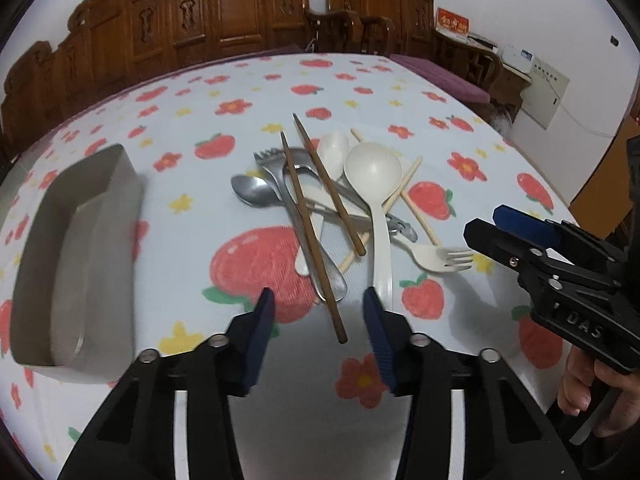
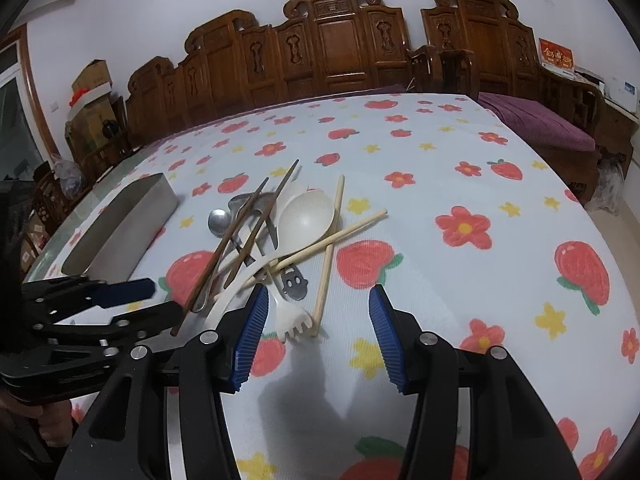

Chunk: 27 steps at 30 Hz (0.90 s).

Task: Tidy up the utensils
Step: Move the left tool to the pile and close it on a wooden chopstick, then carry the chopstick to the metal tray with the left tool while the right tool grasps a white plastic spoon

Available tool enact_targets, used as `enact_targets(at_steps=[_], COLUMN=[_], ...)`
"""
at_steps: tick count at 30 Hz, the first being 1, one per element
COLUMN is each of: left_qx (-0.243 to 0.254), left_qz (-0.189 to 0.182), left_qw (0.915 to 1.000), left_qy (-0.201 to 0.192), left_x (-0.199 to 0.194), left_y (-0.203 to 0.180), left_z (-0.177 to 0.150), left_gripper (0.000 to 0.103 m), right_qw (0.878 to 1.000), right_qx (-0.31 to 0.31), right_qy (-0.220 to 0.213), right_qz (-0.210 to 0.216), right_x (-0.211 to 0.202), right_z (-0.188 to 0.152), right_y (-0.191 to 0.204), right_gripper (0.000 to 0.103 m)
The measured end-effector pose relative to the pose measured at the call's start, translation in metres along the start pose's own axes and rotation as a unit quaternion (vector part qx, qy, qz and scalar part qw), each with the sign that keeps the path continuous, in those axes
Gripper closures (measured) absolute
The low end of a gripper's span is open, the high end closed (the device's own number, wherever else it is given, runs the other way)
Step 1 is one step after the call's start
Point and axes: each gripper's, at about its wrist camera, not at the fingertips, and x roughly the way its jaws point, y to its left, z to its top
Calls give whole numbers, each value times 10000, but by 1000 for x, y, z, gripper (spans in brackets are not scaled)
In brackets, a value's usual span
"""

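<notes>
A pile of utensils lies mid-table: dark brown chopsticks, a big white ladle spoon, pale chopsticks, a metal spoon, a metal fork and a white plastic fork. A grey metal box stands to the left. My left gripper is open, with the near end of one brown chopstick between its fingertips. My right gripper is open just before the white fork and a pale chopstick. The box also shows in the right wrist view.
The table carries a white cloth with red fruit and flowers. Carved wooden chairs line the far side, with a purple cushion at the right. The right gripper also shows at the right of the left wrist view.
</notes>
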Motion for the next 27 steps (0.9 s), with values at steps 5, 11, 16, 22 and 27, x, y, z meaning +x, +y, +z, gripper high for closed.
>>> enact_targets(at_steps=[5, 11, 16, 22, 27], left_qx=[-63, 19, -28, -18, -95], left_qz=[-19, -39, -63, -136, -226], left_qw=[9999, 9998, 9997, 9999, 9996], left_qy=[82, 177, 250, 76, -137], left_x=[7, 12, 15, -3, -21], left_y=[0, -4, -1, 3, 14], left_z=[0, -2, -4, -11, -15], left_gripper=[82, 84, 99, 99, 99], right_qw=[10000, 10000, 9999, 9998, 9996], right_qx=[-29, -64, -119, -141, -160], right_qy=[29, 65, 79, 94, 125], right_qz=[12, -16, -16, 52, 179], right_x=[0, 2, 2, 1, 0], right_z=[-2, -4, -5, -6, -4], right_y=[2, 4, 5, 9, 19], right_gripper=[48, 48, 48, 48, 50])
